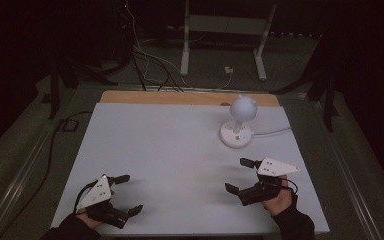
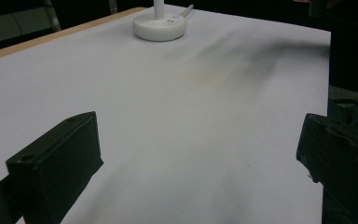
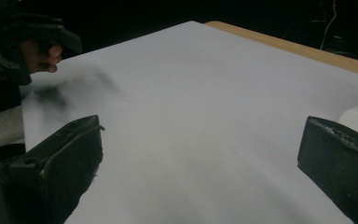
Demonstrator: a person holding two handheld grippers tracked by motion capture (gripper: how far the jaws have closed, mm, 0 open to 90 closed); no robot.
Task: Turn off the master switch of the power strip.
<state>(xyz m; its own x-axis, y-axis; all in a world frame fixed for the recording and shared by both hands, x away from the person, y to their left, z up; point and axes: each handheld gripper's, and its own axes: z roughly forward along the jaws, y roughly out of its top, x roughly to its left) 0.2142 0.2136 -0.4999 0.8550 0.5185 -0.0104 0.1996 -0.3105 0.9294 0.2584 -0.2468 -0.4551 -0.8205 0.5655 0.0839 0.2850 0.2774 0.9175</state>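
There are two grippers, one lamp and one table. The left gripper [image 1: 128, 193] sits low over the near left corner of the table [image 1: 170, 150], and its two black jaws are spread wide apart with nothing between them. The right gripper [image 1: 240, 174] sits over the near right part of the table, and its two jaws are spread wide apart too, holding nothing. One hand holds each gripper, so that makes two hands. The left gripper points toward the middle of the table and a bit to the right. The right gripper points to the left, across the table. The lamp [image 1: 238, 122] is small and white. It has one round flat base, one short stick and one round ball head on top. It stands straight up, so its long side goes up and down. It stands on the far right part of the table, near the right gripper but not touching it. One white cord [image 1: 275, 132] runs from the base off to the right.
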